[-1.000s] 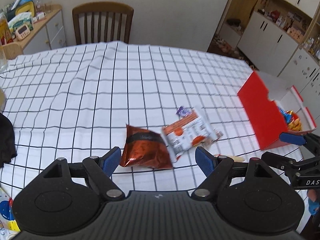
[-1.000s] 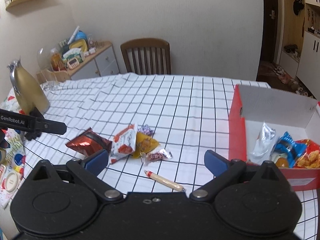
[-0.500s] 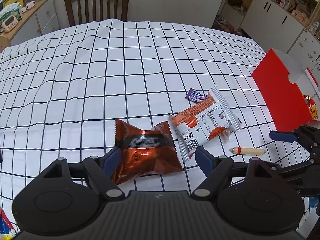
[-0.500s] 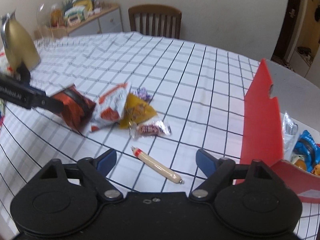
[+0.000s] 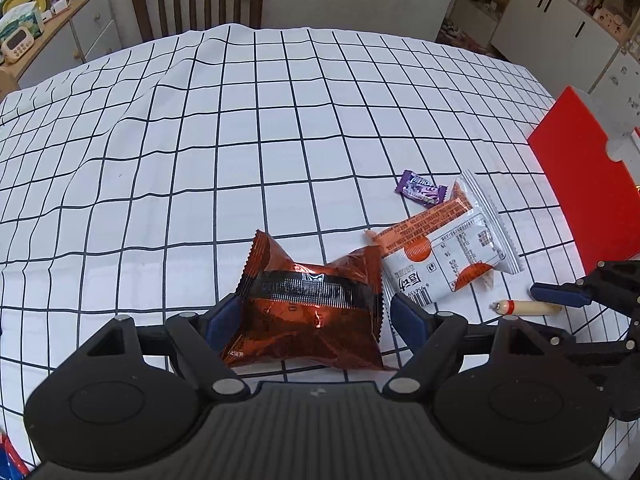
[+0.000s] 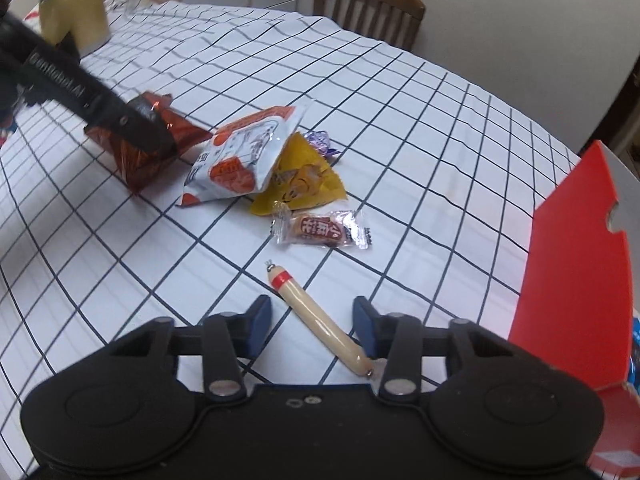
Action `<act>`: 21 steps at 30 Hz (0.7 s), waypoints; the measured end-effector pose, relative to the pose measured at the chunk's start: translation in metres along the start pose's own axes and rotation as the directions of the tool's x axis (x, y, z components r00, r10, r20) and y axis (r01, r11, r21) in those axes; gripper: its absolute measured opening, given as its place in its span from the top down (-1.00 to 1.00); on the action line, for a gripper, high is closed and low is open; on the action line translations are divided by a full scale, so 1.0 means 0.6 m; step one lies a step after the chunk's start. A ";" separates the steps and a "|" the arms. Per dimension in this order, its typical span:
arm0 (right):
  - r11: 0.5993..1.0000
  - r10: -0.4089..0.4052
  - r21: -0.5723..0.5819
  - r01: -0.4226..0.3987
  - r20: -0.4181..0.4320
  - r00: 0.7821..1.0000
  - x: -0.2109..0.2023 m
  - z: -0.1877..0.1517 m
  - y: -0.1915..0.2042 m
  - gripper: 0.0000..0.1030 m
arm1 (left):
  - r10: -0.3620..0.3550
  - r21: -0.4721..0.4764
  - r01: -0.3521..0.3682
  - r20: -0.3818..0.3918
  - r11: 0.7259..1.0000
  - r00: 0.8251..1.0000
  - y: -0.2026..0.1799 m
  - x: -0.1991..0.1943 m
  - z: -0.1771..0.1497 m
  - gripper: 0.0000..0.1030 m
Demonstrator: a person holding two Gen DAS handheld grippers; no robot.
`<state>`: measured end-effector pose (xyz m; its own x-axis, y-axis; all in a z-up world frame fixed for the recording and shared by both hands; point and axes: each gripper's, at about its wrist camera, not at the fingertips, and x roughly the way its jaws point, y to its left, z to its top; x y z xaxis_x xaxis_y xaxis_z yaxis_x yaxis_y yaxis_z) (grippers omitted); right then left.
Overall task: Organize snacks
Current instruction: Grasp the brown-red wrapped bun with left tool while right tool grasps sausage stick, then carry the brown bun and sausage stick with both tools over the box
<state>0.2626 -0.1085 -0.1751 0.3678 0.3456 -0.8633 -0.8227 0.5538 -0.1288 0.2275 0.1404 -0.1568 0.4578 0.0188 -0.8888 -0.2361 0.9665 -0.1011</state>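
Closing my right gripper (image 6: 312, 326) around the thin tan sausage stick (image 6: 320, 322) for boxing, my wide left gripper (image 5: 310, 318) straddles the shiny brown-red foil bag (image 5: 308, 308).

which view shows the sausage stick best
The right wrist view. The sausage stick lies whole and close between the closing pads of the right hand-held gripper, its red band and metal clip plain. The left wrist view shows it small near the right edge, lying on the checked tablecloth, partly behind that gripper's finger.
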 end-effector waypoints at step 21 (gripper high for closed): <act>0.996 -0.072 0.060 0.070 0.022 0.997 -0.021 -0.031 0.030 0.83 | 0.011 0.003 -0.011 0.024 1.000 1.000 0.000 -0.032 -0.042 -0.14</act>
<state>0.2352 -0.1169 -0.1753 0.4356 0.3218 -0.8407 -0.7672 0.6213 -0.1598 0.1973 0.1335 -0.1508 0.4760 0.0354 -0.8787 -0.2387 0.9669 -0.0903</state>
